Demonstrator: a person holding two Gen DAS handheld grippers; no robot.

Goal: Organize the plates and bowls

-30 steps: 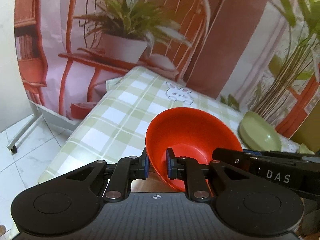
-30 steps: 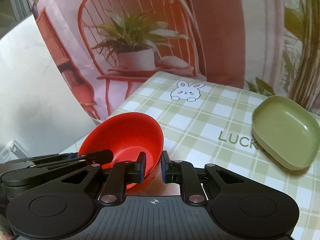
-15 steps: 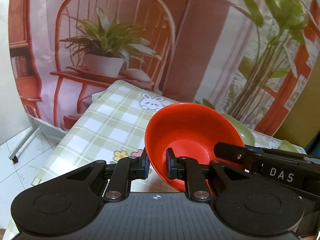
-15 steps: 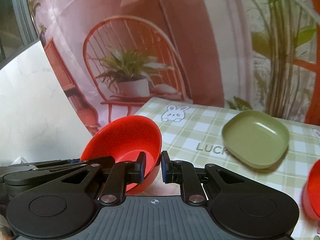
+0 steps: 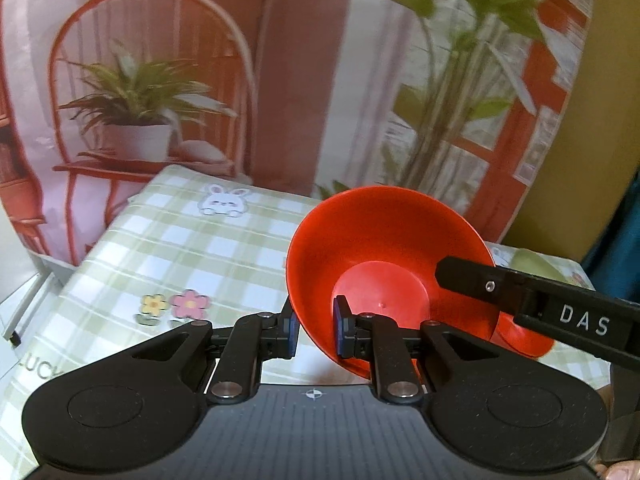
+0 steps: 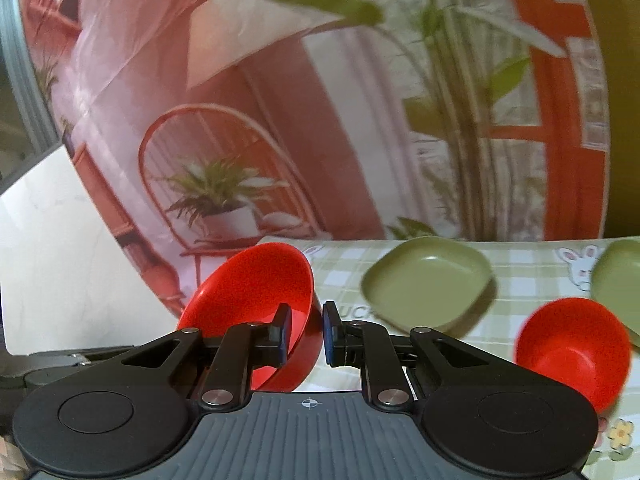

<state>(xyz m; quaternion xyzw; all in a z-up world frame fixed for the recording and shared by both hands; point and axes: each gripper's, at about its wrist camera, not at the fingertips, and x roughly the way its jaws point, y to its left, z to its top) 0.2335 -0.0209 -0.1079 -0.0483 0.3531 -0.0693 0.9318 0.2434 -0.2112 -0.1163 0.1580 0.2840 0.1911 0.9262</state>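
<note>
I am holding one red bowl (image 5: 384, 256) with both tools, lifted clear above the checked worktop (image 5: 160, 248). My left gripper (image 5: 314, 330) is clamping its jaws on the bowl's near rim, one pad outside the wall and one inside. My right gripper (image 6: 305, 334) is gripping the opposite side of the rim in the same way, jaws clenched on the thin wall. The bowl is tilting, its opening turned toward the left camera. A second red bowl (image 6: 572, 344) is sitting near the worktop's right edge, beside two green plates (image 6: 428, 280).
</note>
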